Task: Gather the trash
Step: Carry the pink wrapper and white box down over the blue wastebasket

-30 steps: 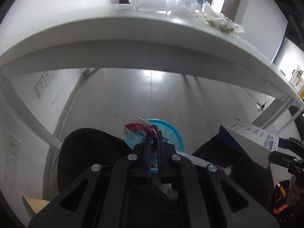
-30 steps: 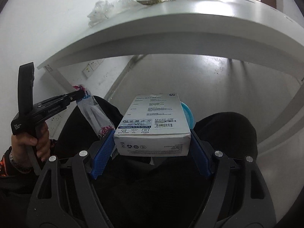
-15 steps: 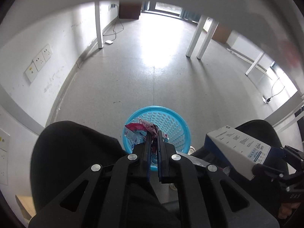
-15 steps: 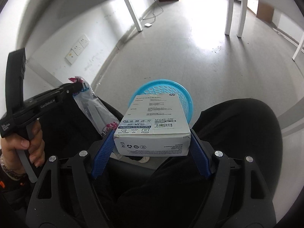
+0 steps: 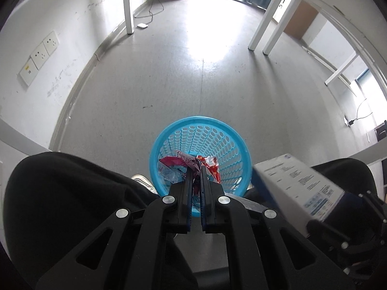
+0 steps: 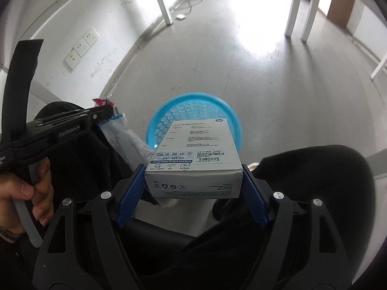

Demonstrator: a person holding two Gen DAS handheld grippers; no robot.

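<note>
A blue perforated trash basket (image 5: 227, 130) stands on the floor between my knees; it also shows in the right wrist view (image 6: 212, 101). My left gripper (image 5: 196, 169) is shut on a pink and clear plastic wrapper (image 5: 173, 163), held over the basket's near rim; the wrapper hangs from it in the right wrist view (image 6: 121, 133). A red wrapper (image 5: 212, 166) lies inside the basket. My right gripper (image 6: 193, 178) is shut on a white HP box (image 6: 198, 149), held just above the basket's near side; the box shows at the right in the left wrist view (image 5: 297, 188).
The person's black-trousered knees (image 5: 72, 193) (image 6: 314, 181) flank the basket. White table legs (image 5: 128, 4) (image 5: 266, 29) stand further off on the grey floor. Wall sockets (image 5: 41, 53) are on the left wall. A cable and adapter (image 5: 142, 25) lie near the far wall.
Both grippers have dropped from the table's edge to below it and now point down at the basket. The wrapper and the box have come closer above the basket.
</note>
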